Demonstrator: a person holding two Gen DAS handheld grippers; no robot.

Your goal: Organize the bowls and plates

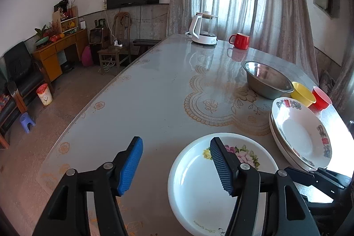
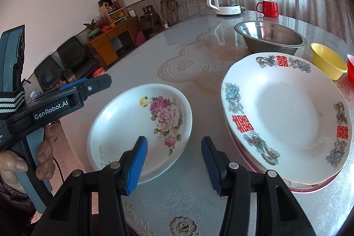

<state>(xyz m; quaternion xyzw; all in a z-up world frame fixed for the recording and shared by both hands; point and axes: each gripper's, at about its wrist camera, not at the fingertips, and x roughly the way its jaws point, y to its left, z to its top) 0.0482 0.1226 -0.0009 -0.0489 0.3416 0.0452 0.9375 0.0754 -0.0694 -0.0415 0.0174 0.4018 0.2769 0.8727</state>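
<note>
A white plate with pink roses (image 1: 199, 187) (image 2: 124, 123) lies flat on the table, close to me. My left gripper (image 1: 176, 166) hovers open over its left rim, one blue pad above the plate and the other above bare table. From the right wrist view, that left gripper (image 2: 97, 81) hangs left of the plate in a person's hand (image 2: 33, 160). My right gripper (image 2: 174, 164) is open over the table between the rose plate and a stack of plates with red characters (image 2: 287, 121) (image 1: 303, 136), gripping nothing. Beyond the stack stand a steel bowl (image 1: 267, 81) (image 2: 270, 37), a yellow bowl (image 1: 303, 93) (image 2: 327, 61) and a red bowl (image 1: 322, 98) (image 2: 350, 68).
A white and glass kettle (image 1: 203, 30) (image 2: 223, 0) and a red mug (image 1: 240, 41) (image 2: 267, 8) stand at the far end of the glass-topped table (image 1: 143, 103). The table's left edge drops to the floor. Curtains hang behind.
</note>
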